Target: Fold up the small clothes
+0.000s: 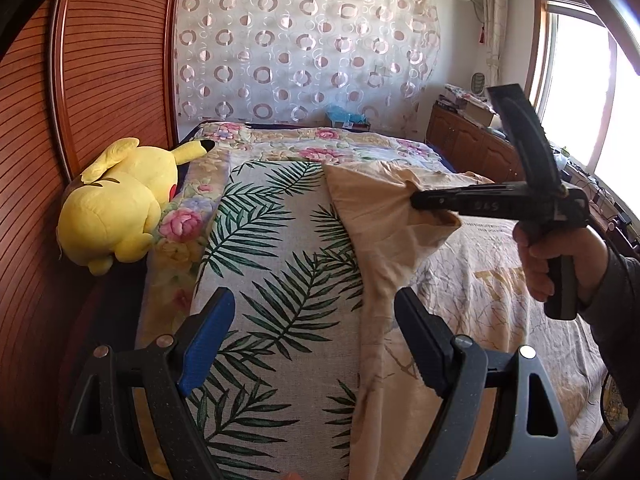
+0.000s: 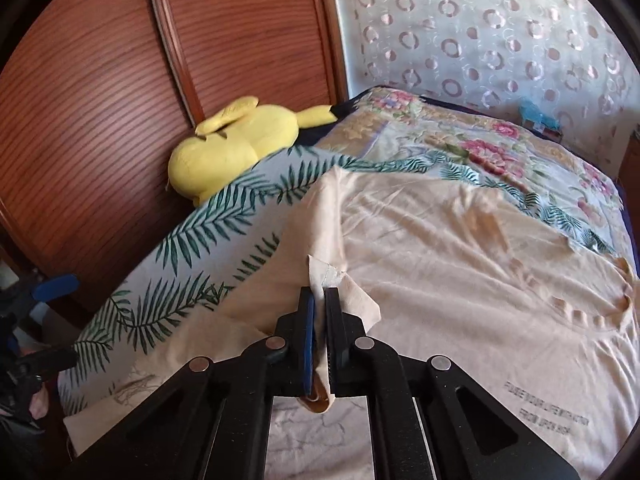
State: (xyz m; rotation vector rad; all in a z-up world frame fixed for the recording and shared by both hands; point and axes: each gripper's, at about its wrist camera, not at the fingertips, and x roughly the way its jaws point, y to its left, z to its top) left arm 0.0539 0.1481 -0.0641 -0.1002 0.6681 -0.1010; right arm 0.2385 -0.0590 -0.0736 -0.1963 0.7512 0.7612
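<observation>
A pale peach T-shirt point(image 1: 384, 240) with printed lettering lies on a leaf-print cloth point(image 1: 264, 264) on the bed. My right gripper point(image 2: 319, 296) is shut on a folded edge of the T-shirt point(image 2: 460, 240) and lifts it. It shows in the left wrist view point(image 1: 416, 200), held by a hand, with the cloth bunched at its tip. My left gripper point(image 1: 312, 312) is open and empty, low over the leaf-print cloth, with its right finger point(image 1: 420, 344) beside the shirt's left edge.
A yellow plush toy point(image 1: 116, 208) lies at the bed's left edge against a wooden slatted wardrobe point(image 1: 80, 80). A floral quilt point(image 1: 320, 144) covers the far bed. A wooden cabinet point(image 1: 472, 140) with clutter stands under the window at right.
</observation>
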